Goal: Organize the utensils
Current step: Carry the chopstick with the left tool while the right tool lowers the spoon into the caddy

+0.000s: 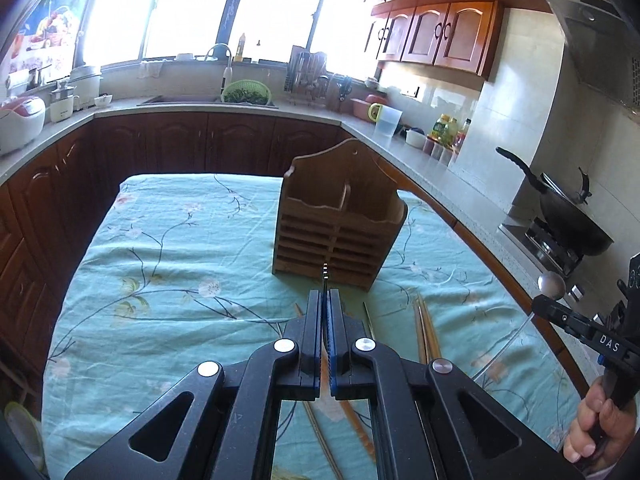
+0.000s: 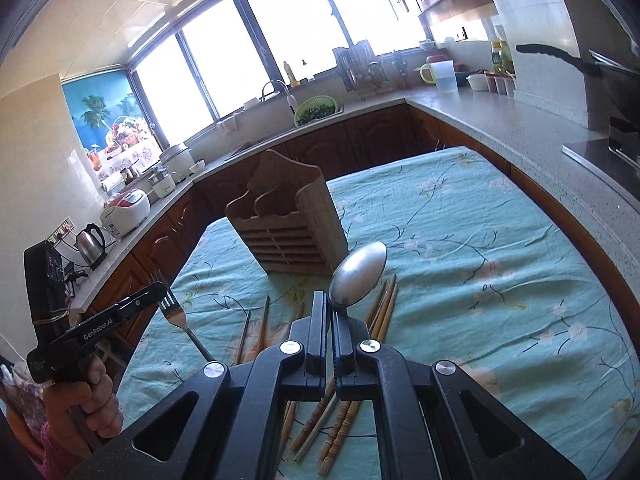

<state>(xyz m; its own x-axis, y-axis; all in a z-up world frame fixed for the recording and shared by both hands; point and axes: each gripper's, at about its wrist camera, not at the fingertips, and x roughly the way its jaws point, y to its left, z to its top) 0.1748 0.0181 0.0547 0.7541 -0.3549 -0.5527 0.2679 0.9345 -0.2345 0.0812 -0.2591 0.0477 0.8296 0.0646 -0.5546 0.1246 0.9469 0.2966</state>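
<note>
My left gripper (image 1: 325, 298) is shut on a metal fork (image 1: 325, 272), seen edge-on with its tines poking out past the fingertips. The right wrist view shows this gripper (image 2: 154, 292) at the left, the fork (image 2: 176, 312) hanging from it above the table. My right gripper (image 2: 330, 302) is shut on the handle of a metal spoon (image 2: 358, 276), bowl pointing up; in the left wrist view it (image 1: 550, 306) holds the spoon (image 1: 551, 285) at the right. A wooden utensil holder (image 1: 340, 216) (image 2: 288, 224) stands upright ahead, apart from both. Several wooden chopsticks (image 2: 384, 308) (image 1: 424, 328) lie on the cloth.
The table wears a teal floral cloth (image 1: 172, 240). Kitchen counters (image 2: 500, 120) wrap around it, carrying a kettle (image 2: 91, 245), rice cookers and a measuring jug (image 1: 387, 119). A wok (image 1: 568, 212) sits on the stove at the right. A hand (image 1: 596, 420) grips the right tool.
</note>
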